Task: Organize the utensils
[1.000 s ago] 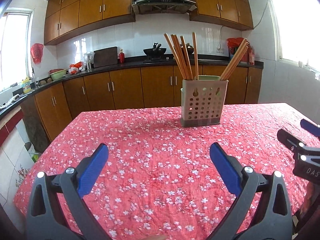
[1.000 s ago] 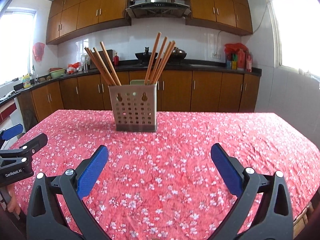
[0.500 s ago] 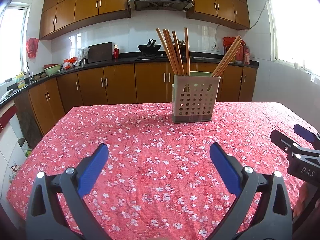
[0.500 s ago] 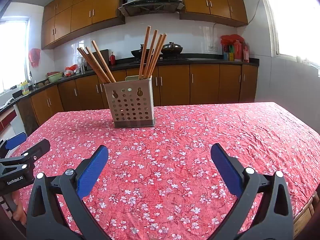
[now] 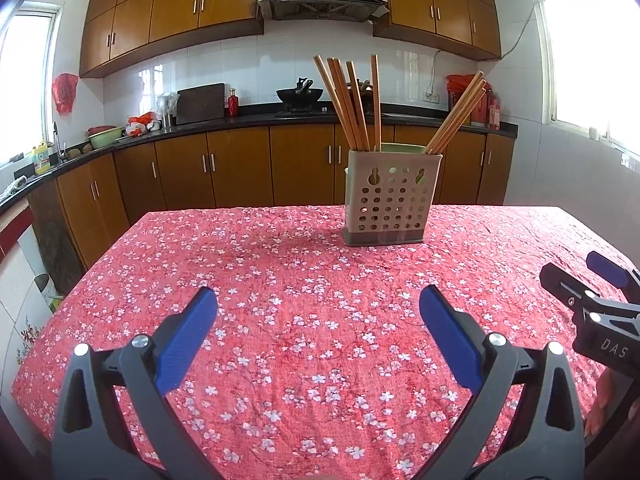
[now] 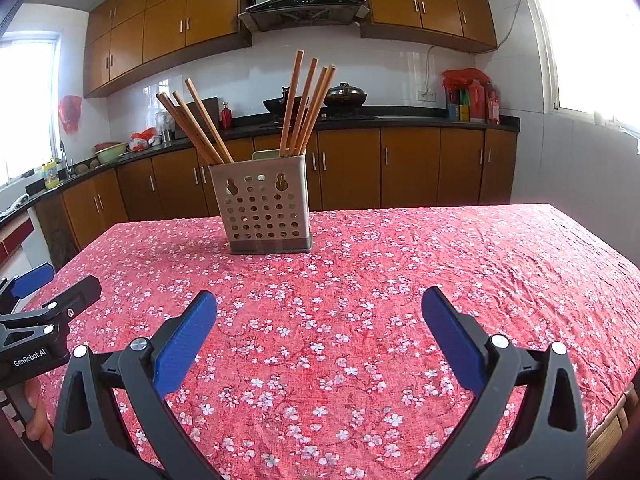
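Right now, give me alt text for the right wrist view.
A perforated utensil holder with two bunches of wooden chopsticks stands on a red floral tablecloth. The open, empty right gripper faces it.

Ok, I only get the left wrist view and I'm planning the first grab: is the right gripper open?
Observer: Yes. The right wrist view shows the right gripper wide open, with nothing between its blue pads.
Operator: Where is the holder from there?
Observer: The perforated grey metal chopstick holder stands ahead and left of that gripper's centre line, well apart from it.
Operator: Is my left gripper held properly?
Observer: From the right wrist view, a hand is on the handle under the left gripper; I can't see more of the grip than that.
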Available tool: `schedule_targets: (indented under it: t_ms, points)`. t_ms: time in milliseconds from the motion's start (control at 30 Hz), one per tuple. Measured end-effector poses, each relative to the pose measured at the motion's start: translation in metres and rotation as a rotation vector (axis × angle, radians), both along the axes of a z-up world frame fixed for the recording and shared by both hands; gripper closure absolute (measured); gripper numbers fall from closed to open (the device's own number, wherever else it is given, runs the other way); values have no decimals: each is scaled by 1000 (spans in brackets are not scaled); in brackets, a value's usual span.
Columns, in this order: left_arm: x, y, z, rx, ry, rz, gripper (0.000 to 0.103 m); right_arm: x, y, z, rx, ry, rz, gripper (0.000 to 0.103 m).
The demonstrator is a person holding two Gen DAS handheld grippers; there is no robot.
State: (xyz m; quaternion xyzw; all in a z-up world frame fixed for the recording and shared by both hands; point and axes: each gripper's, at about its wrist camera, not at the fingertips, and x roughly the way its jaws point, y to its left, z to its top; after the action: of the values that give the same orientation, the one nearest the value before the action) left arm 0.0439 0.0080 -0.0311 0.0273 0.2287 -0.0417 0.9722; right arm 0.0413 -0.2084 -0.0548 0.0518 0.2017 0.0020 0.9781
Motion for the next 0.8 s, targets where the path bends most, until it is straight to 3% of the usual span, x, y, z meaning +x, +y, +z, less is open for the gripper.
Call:
schedule_targets:
  t_ms: [800]
  points:
    - [1,-3,-1,-2,6,-2,4,0,0,0,4,5,-2,2]
